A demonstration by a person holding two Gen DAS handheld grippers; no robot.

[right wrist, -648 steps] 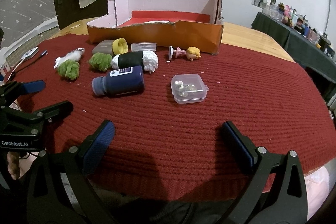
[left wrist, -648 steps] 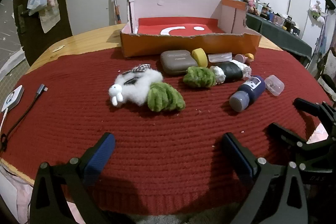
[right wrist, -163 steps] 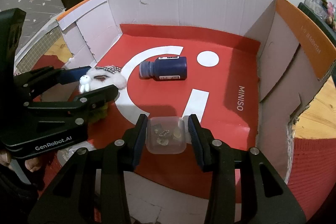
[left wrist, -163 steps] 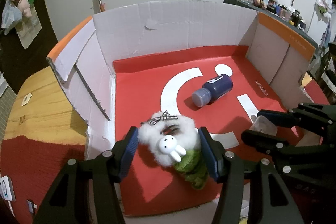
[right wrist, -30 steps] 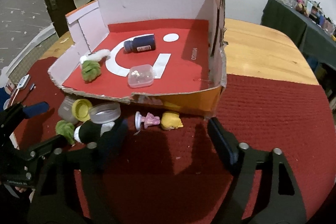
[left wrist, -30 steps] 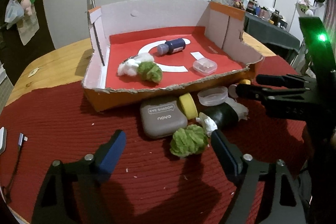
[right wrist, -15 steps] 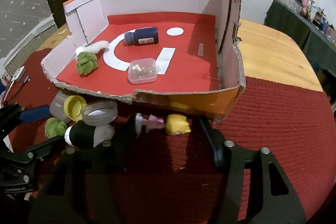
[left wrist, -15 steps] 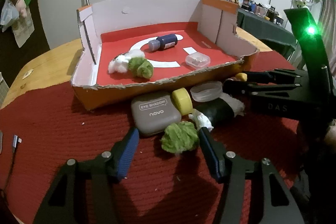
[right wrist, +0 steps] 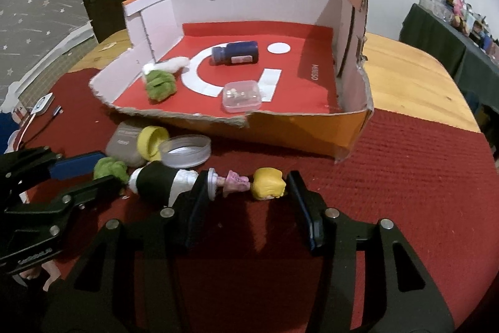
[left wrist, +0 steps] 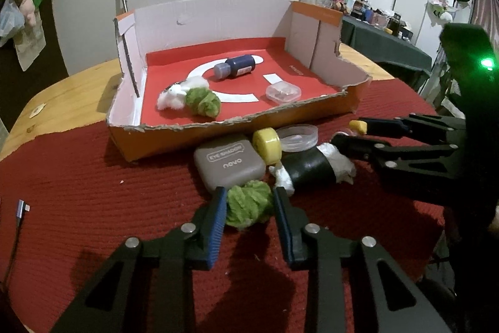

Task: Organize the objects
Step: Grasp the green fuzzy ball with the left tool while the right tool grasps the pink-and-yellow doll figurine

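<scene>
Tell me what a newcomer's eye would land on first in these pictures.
First, the open cardboard box with its bright red floor, at the back of the red knitted cloth, with a dark blue bottle lying inside. In front of it, the left gripper is closing on a fuzzy green ball, while the right gripper brackets a small yellow-haired figurine.

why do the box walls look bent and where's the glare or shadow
Left wrist view: fisheye curves the cardboard box, black corners, a green light flares at right. Right wrist view: same bending, dark gripper shadows on the red mat, no strong glare.
</scene>
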